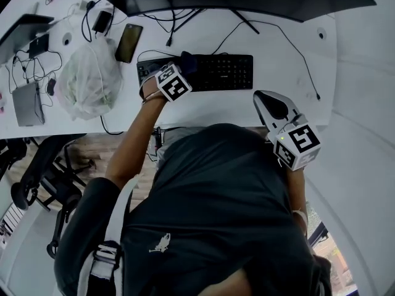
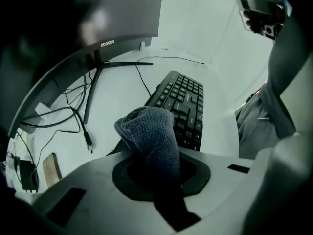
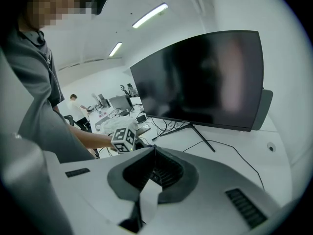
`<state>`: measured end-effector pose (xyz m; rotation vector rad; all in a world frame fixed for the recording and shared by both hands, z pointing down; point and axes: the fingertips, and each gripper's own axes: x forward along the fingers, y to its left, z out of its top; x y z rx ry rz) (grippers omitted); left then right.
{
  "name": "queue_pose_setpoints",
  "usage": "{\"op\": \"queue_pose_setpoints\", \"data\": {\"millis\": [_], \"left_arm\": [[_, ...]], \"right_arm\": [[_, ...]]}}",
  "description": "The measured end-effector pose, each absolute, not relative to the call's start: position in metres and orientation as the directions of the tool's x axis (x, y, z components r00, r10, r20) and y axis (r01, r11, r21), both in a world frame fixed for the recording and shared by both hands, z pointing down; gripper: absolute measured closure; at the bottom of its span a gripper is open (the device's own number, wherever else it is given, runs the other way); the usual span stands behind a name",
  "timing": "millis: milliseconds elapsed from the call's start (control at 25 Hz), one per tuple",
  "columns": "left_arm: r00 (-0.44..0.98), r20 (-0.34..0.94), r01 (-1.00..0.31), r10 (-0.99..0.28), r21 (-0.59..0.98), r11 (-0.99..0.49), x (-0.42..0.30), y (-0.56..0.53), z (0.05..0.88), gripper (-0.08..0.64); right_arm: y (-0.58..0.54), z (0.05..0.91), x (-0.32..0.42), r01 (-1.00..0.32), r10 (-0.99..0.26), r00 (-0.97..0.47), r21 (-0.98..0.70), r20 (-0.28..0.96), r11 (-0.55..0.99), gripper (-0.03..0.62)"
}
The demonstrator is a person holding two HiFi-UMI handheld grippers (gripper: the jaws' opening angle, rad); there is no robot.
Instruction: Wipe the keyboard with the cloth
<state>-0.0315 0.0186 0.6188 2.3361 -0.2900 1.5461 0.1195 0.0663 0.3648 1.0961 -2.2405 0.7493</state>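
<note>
While the left tool (image 2: 156,166) clamps the grey cloth (image 2: 152,131), the wad sits over the left end of the keyboard (image 2: 187,101). The keyboard's long axis runs rightward along the desk (image 1: 210,106), with bare surface in front and cables behind. The right tool (image 3: 155,155), jaws together and empty, hovers well apart.

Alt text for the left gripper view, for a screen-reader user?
The left claw grips a grey cloth bunched at the near end of a black keyboard on a white desk. A monitor, its stand and cables lie behind to the left.
</note>
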Motion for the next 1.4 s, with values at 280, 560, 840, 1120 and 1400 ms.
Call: {"op": "queue_pose_setpoints", "data": {"millis": [280, 560, 840, 1120, 1400], "left_arm": [[0.403, 0.901, -0.294, 0.162, 0.295, -0.909, -0.026, 0.101, 0.622, 0.508], [0.416, 0.909, -0.351, -0.029, 0.13, -0.927, -0.017, 0.007, 0.612, 0.508], [0.412, 0.906, -0.305, 0.096, 0.236, -0.923, -0.016, 0.08, 0.623, 0.508], [0.455, 0.89, -0.285, 0.001, 0.147, -0.947, -0.004, 0.039, 0.599, 0.508], [0.433, 0.901, -0.318, 0.002, 0.155, -0.935, 0.001, 0.025, 0.617, 0.508]], "right_arm": [[0.06, 0.369, 0.131, -0.827, -0.524, -0.53, -0.27, 0.667, 0.494, 0.583], [0.057, 0.372, 0.122, -0.81, -0.504, -0.548, -0.273, 0.668, 0.52, 0.583], [0.054, 0.376, 0.135, -0.826, -0.512, -0.534, -0.285, 0.673, 0.486, 0.583], [0.049, 0.381, 0.12, -0.802, -0.482, -0.555, -0.284, 0.678, 0.525, 0.583], [0.05, 0.382, 0.126, -0.813, -0.491, -0.544, -0.283, 0.68, 0.509, 0.583]]}}
